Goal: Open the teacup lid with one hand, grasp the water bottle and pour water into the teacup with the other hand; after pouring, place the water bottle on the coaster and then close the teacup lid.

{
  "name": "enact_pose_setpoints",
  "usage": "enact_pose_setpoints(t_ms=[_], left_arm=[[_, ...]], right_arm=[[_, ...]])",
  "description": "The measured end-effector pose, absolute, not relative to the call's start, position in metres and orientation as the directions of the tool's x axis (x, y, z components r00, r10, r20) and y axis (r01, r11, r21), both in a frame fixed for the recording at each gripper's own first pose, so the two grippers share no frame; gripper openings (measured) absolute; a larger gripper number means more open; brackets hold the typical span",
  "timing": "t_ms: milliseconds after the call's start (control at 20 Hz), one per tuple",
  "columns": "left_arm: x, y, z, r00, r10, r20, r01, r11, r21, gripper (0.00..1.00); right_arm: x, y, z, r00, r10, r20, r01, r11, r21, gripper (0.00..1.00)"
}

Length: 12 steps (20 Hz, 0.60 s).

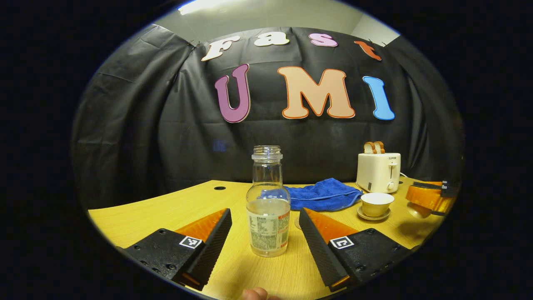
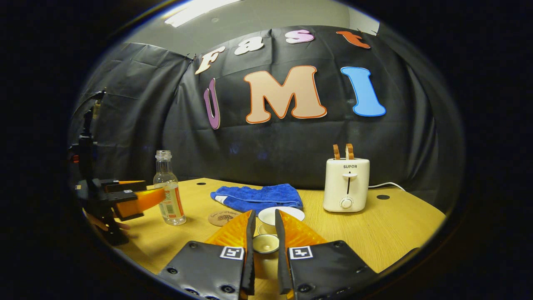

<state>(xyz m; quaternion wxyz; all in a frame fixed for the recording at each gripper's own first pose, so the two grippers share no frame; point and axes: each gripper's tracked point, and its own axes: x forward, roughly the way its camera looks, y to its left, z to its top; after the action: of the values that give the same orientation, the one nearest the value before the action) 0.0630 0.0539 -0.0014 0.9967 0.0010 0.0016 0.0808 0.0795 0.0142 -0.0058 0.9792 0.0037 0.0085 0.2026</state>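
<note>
The left gripper (image 1: 265, 227) sits low over the bench's near edge with its fingers spread wide and level, touching nothing. In the right gripper view it shows at the bench's left edge (image 2: 137, 200), a hand (image 2: 104, 225) beneath it. A fingertip (image 1: 255, 294) shows at the bottom of the left gripper view. The right gripper (image 2: 265, 233) has its fingers drawn close together, pinching the teacup lid (image 2: 265, 243), lifted off the bench.

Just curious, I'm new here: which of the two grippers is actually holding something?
The right gripper, shut on the teacup lid; the left gripper stands open around the water bottle, not touching it.
</note>
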Motion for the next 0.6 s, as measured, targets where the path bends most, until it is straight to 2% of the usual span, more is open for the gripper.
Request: enact_pose_setpoints(t_ms=[450, 550, 600], left_arm=[[0.116, 0.056, -0.002, 0.995, 0.104, -0.004, -0.104, 0.995, 0.003, 0.95], [0.119, 0.058, -0.003, 0.995, 0.096, -0.007, -0.096, 0.995, 0.000, 0.89], [0.122, 0.058, -0.003, 0.996, 0.089, -0.001, -0.089, 0.996, 0.004, 0.74]], right_arm=[[0.063, 0.008, -0.006, 0.923, 0.386, -0.016, -0.385, 0.923, 0.010, 0.25], [0.059, -0.001, -0.005, 0.934, 0.356, -0.013, -0.356, 0.934, 0.009, 0.25], [0.058, -0.005, -0.005, 0.938, 0.345, -0.015, -0.345, 0.938, 0.009, 0.25]])
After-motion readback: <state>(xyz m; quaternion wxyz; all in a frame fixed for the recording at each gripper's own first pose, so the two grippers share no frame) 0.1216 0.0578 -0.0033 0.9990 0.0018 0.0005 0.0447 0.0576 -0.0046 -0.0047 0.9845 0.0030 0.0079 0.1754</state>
